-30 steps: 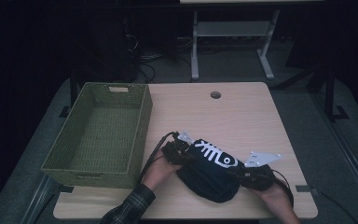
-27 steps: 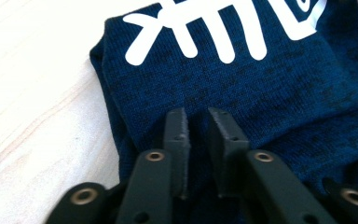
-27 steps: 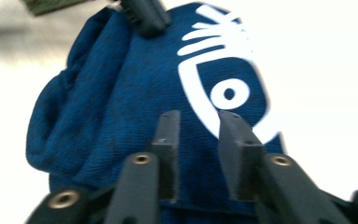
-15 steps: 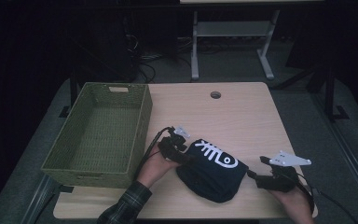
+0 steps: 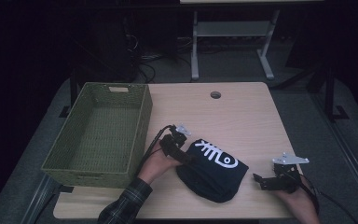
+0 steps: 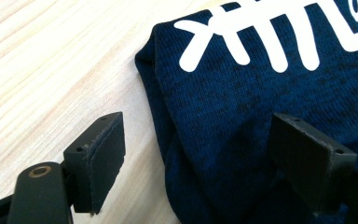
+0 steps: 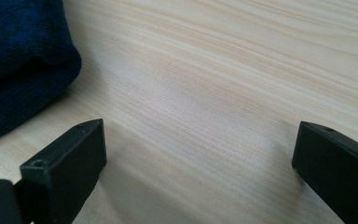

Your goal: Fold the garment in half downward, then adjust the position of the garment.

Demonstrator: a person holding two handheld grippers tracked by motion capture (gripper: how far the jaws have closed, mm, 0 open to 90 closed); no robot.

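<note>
Two grippers are sitting wide apart and holding nothing. Your left gripper (image 5: 179, 151) is straddling the folded shirt's (image 5: 213, 170) edge near the basket (image 5: 140, 122), probably to pinch it; your right gripper (image 5: 265, 181) is resting on bare table (image 5: 242, 116) nearby.

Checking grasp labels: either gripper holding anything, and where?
Nothing held. Left gripper is open, jaws straddling the folded navy garment's edge. Right gripper is open over bare table.
</note>
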